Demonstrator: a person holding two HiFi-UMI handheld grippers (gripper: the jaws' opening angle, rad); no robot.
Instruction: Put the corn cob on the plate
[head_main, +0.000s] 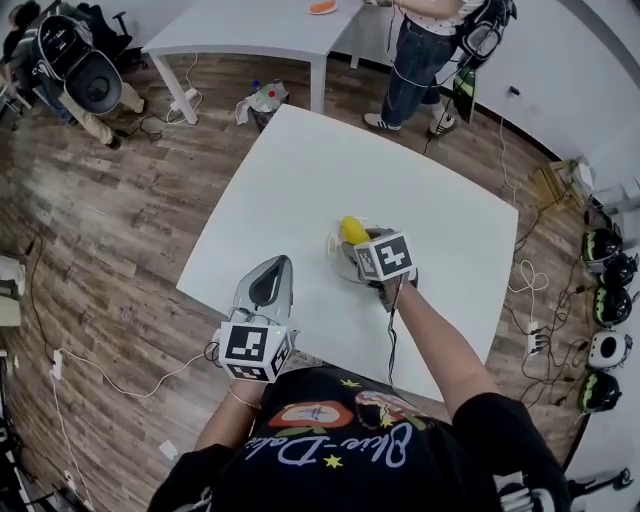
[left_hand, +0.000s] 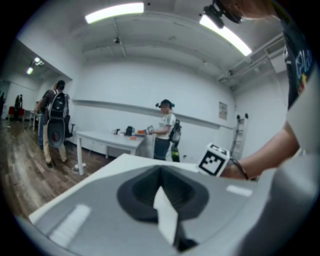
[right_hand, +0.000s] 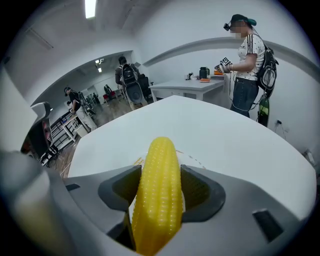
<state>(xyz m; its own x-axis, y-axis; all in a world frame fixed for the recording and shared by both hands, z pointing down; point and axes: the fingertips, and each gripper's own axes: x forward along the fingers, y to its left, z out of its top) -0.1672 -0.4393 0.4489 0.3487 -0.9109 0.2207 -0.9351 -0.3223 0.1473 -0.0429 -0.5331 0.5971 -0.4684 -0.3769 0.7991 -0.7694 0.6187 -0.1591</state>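
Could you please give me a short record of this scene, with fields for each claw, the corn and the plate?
Left claw: shut, empty, at the table's near edge
Right claw: shut on the corn
Corn: yellow, held between the jaws, tip pointing away, over the plate
Plate: on the table, under the right claw
Task status: corn not yet released
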